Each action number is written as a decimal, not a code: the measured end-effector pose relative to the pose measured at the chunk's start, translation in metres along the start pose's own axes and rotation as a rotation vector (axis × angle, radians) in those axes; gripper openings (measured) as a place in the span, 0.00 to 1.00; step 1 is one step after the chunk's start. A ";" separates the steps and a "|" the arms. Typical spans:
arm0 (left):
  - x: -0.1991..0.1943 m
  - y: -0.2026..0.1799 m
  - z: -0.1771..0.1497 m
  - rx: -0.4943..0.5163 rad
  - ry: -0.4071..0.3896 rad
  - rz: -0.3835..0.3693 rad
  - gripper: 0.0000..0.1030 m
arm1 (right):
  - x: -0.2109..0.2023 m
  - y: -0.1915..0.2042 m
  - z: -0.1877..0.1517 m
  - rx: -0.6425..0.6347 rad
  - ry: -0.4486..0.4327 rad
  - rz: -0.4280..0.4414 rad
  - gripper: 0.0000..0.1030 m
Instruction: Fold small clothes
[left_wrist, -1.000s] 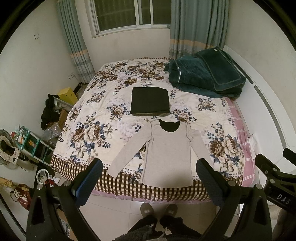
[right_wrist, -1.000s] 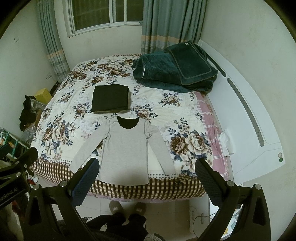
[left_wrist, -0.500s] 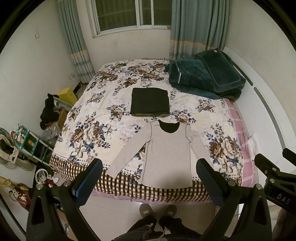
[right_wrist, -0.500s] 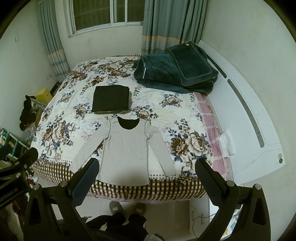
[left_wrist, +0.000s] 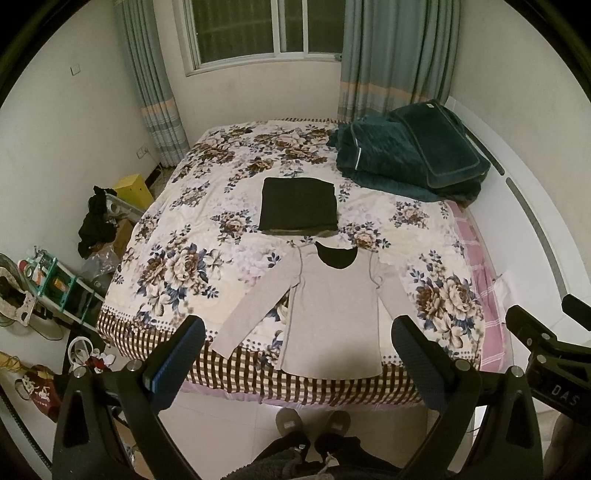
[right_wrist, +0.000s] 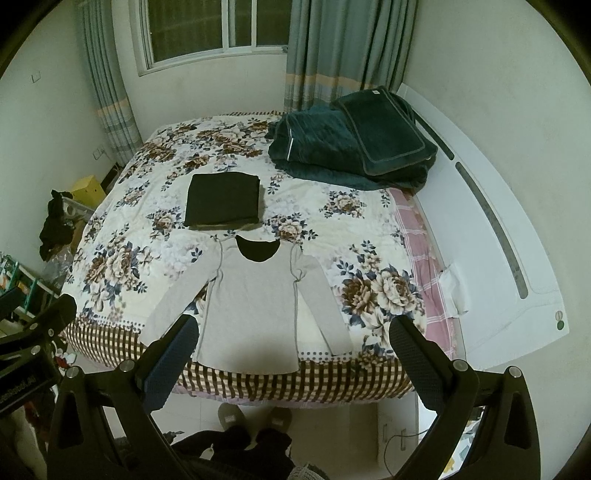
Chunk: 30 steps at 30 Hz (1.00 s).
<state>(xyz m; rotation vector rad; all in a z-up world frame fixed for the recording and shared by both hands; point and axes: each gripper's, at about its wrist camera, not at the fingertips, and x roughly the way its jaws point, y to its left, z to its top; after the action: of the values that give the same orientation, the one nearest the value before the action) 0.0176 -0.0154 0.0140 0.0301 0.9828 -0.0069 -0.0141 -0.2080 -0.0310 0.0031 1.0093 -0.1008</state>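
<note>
A grey long-sleeved top (left_wrist: 330, 306) (right_wrist: 255, 306) lies spread flat at the near edge of the floral bed (left_wrist: 207, 236) (right_wrist: 354, 229), neck away from me, both sleeves angled outward. Just beyond its collar sits a folded dark garment (left_wrist: 298, 205) (right_wrist: 222, 200). My left gripper (left_wrist: 297, 341) hangs open, well above and in front of the top's hem, holding nothing. My right gripper (right_wrist: 291, 338) is likewise open and empty, over the hem. The right gripper's body (left_wrist: 546, 350) shows at the left wrist view's right edge.
A dark green quilt (left_wrist: 410, 155) (right_wrist: 351, 144) is piled at the bed's far right corner. A white headboard (right_wrist: 491, 236) runs along the right. Shelves and clutter (left_wrist: 55, 280) stand on the floor at left. A person's slippered feet (left_wrist: 314, 422) stand at the bed's foot.
Both views have shifted very slightly; the top, the folded garment and both open grippers are otherwise as before.
</note>
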 end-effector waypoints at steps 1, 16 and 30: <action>0.000 -0.001 0.001 -0.001 0.001 -0.001 1.00 | 0.000 0.000 -0.001 0.000 0.000 -0.001 1.00; -0.001 0.002 -0.001 -0.003 -0.002 -0.003 1.00 | 0.002 0.005 0.004 -0.003 0.002 0.000 1.00; 0.058 0.003 0.000 -0.030 -0.074 0.107 1.00 | 0.055 0.001 0.011 0.098 0.060 0.003 1.00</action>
<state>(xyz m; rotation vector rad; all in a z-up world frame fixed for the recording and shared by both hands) 0.0502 -0.0119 -0.0343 0.0545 0.9066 0.1038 0.0246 -0.2121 -0.0716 0.0975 1.0631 -0.1481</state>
